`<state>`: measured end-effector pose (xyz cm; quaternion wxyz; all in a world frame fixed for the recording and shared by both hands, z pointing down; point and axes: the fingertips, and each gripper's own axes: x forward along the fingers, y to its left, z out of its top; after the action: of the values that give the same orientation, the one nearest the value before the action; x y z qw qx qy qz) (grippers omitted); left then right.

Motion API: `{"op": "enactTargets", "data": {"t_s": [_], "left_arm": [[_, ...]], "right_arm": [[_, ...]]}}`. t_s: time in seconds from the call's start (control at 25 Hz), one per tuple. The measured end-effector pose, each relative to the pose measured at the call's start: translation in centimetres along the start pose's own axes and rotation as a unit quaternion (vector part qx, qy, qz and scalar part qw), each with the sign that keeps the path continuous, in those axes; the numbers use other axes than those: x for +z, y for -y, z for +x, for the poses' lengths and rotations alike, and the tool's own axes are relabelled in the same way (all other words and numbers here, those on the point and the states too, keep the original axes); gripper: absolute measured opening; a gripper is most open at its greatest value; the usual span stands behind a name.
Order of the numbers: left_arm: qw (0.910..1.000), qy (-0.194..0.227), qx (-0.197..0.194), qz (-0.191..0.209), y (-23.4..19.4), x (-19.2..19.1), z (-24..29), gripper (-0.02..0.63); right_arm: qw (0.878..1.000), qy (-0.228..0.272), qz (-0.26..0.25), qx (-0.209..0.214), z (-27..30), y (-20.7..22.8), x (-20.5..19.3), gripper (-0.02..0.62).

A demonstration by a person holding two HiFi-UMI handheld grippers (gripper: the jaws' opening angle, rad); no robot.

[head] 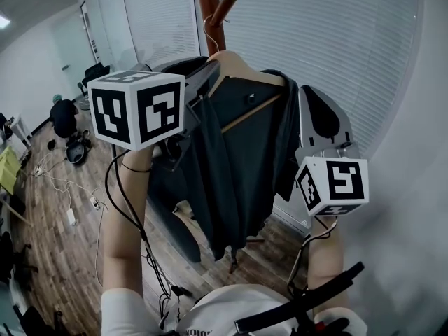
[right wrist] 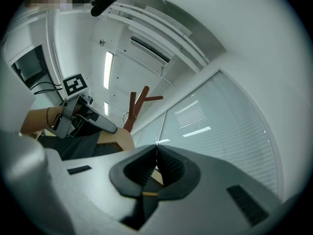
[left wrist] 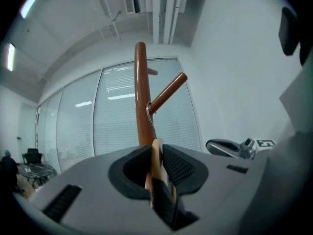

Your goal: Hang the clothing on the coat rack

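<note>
While raised, the left gripper and right gripper each clamp the pale wooden hanger (draped with a dark grey jacket).

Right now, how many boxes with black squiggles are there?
2. One marker cube is at the left, before the dark jacket; the other marker cube is lower right. None seems hidden.

Illumination: cool, even indoor light. The ceiling strip lights burn out to white glare in the right gripper view. The blinds read pale and flat. The dark clothing loses shadow detail. All views bend strongly at edges, with black corners.
</note>
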<state>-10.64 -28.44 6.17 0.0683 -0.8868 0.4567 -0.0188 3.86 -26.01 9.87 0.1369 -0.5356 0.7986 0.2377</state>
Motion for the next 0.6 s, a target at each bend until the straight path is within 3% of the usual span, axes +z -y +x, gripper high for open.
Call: {"op": "enactTargets", "data": {"t_s": [0.12,0.28,0.44,0.6], "left_arm": [[0.9979,0.002,0.039,0.053,-0.3,-0.1,-0.2,0.081],[0.9933,0.019,0.068,0.092,-0.3,0.4,-0.8,0.086],[0.9775,0.078,0.132,0.145,-1.0,1.9,-2.5,0.084],[0.9727,0.083,0.143,0.162,-1.0,2.2,-3.0,0.084]], "right_arm": [[1.0,0.003,0.0,0.006,0.4,-0.4,0.1,0.02],[1.0,0.006,-0.001,0.015,0.8,-1.2,0.2,0.021],[1.0,0.01,-0.003,0.02,1.2,-1.8,0.4,0.02],[1.0,0.014,-0.005,0.022,1.5,-2.0,0.8,0.02]]}}
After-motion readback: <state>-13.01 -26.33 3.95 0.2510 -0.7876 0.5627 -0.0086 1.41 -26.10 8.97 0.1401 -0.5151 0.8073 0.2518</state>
